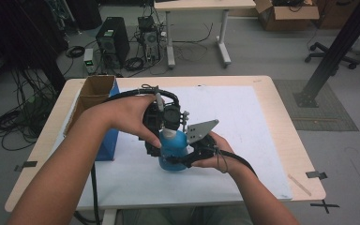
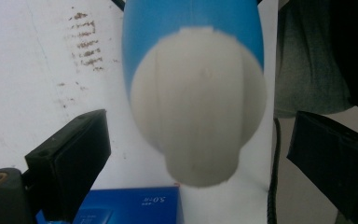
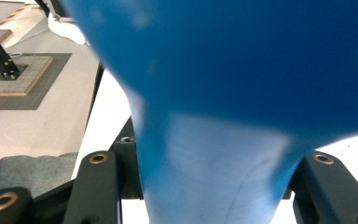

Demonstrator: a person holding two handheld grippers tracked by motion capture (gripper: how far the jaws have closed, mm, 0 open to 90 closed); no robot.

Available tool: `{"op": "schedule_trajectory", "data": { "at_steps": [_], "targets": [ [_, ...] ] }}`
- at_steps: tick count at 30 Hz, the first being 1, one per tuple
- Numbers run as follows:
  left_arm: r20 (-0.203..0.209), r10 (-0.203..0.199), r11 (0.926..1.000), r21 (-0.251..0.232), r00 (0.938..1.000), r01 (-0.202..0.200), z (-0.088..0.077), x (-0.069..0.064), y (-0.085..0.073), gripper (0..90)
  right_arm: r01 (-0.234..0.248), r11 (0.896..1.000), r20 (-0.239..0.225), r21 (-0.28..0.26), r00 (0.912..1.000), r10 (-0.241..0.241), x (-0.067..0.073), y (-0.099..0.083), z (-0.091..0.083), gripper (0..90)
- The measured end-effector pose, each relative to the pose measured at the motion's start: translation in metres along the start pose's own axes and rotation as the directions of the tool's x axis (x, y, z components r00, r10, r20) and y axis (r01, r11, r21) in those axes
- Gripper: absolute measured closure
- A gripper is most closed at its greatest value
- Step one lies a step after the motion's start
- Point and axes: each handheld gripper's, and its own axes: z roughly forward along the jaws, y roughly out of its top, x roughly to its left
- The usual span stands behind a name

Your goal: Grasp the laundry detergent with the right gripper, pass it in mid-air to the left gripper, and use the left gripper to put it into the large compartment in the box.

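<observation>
The blue bottle [image 1: 172, 151] stands upright on the white mat [image 1: 243, 122] near the middle of the table [image 1: 286, 126], its white cap [image 2: 198, 112] on top. The right hand-held gripper [image 1: 194, 152] is clamped on the bottle's body from the right side, its jaws pressed against the blue plastic on both sides in the right gripper view. The left hand-held gripper [image 1: 161, 124] hangs over the bottle from above and behind; in the left gripper view its jaws stand apart on either side of the cap, not touching it. Just left of the bottle, close behind the left hand [image 1: 131, 115], sits a blue cardboard box [image 1: 98, 117] with its top open, crowding that side. On the floor beyond the table lie cables [image 1: 14, 124] and a computer tower [image 1: 113, 40].
</observation>
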Motion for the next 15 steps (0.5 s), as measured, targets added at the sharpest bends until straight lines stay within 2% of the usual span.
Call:
{"op": "schedule_trajectory", "data": {
  "at_steps": [15],
  "targets": [
    [-0.005,-0.004,1.0000,-0.002,1.0000,0.004,0.001,0.000,0.003,5.6,0.000,1.000,0.004,-0.012,1.0000,0.000,-0.001,0.007,0.010,45.7]
  ]
}}
